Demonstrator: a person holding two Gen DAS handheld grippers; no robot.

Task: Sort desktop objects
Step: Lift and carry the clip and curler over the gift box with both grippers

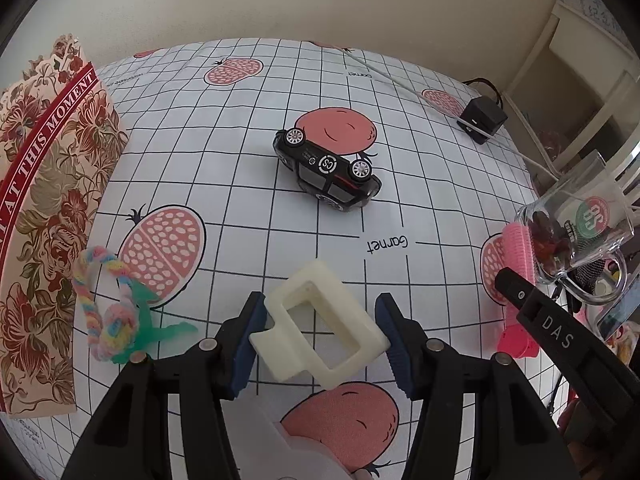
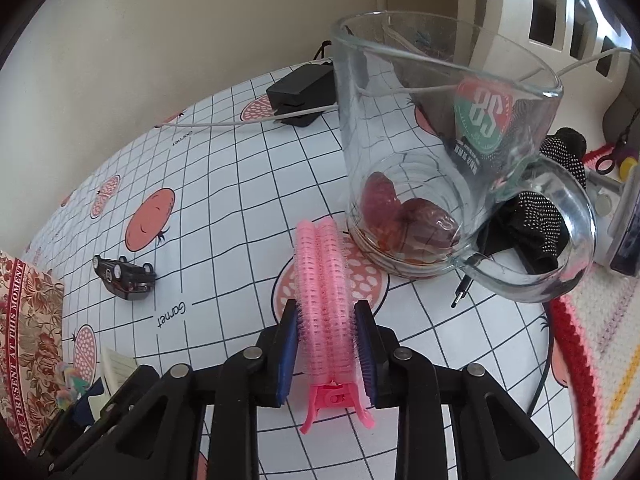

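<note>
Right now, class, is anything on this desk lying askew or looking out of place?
Yes: the toy car lies tipped on its side mid-table, wheels facing sideways rather than down. The glass mug holds dark red fruit and a little reddish liquid, odd among desk clutter.

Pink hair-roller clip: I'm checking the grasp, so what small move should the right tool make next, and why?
Probably lift it straight up. The right tool is shut on the pink hair-roller clip, which lies on the tablecloth with its tip close to the glass mug.

Beige wall [image 1: 280, 0], white shelf unit [image 1: 568, 52]
</note>
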